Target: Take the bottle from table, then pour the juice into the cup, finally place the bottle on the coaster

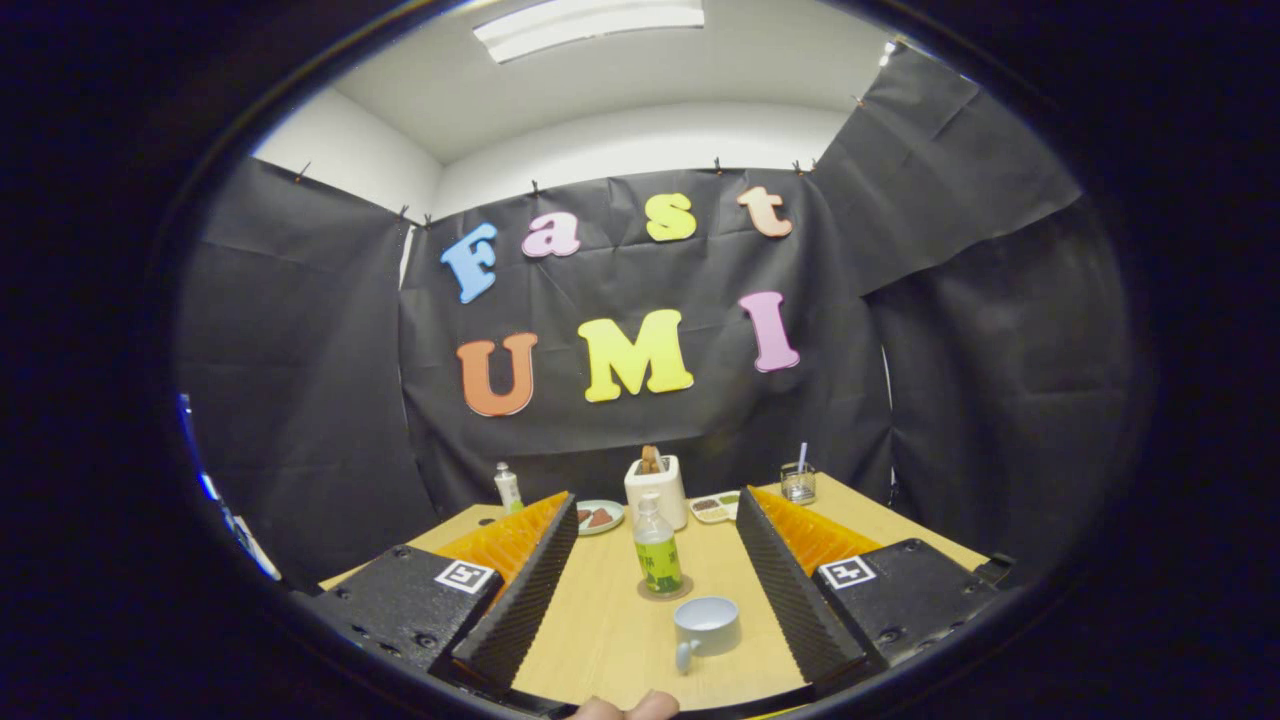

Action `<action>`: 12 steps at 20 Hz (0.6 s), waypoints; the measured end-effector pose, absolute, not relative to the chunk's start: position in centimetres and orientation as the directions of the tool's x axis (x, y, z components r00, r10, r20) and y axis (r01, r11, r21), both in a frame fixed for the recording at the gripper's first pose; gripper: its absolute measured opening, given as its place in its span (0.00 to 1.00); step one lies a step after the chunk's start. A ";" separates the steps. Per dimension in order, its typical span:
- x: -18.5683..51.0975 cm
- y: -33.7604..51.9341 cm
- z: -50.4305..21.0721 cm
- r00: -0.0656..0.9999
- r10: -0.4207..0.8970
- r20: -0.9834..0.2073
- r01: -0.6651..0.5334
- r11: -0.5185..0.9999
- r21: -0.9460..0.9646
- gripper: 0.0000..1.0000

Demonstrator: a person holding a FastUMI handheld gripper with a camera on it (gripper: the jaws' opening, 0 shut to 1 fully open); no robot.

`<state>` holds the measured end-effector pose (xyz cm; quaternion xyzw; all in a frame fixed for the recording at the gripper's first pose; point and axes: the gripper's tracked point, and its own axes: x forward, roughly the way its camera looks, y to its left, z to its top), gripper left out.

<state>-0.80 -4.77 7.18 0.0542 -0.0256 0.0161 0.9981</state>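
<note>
Ribbed black gripper [655, 575] jaws spread; rounded cup [706, 629] between; clear bottle [657, 550] upright on round coaster [665, 590].

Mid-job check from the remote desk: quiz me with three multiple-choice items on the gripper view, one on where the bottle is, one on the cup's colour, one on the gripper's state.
1. Where does the bottle stand?
A. On the round coaster, beyond the cup
B. Inside the cup
C. Lying flat beside the toaster

2. What colour is the cup?
A. Red
B. Pale blue-grey
C. Black

3. What state is the gripper in?
A. Shut on the bottle
B. Shut on the cup
C. Open, touching neither

Answers:
1 A: the upright bottle's base sits on the coaster, farther along the table than the cup.
2 B: its wall and handle are a light blue-grey.
3 C: the fingers stand wide apart, with bottle and cup free between them.
</note>
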 end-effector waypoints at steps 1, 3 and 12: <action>-0.8 -4.7 7.2 0.998 0.032 0.053 -0.037 0.993 0.110 1.00; -0.8 -4.6 7.1 0.998 0.031 0.053 -0.036 0.993 0.109 1.00; -1.0 -4.4 7.2 0.998 0.022 0.062 -0.027 0.996 0.080 1.00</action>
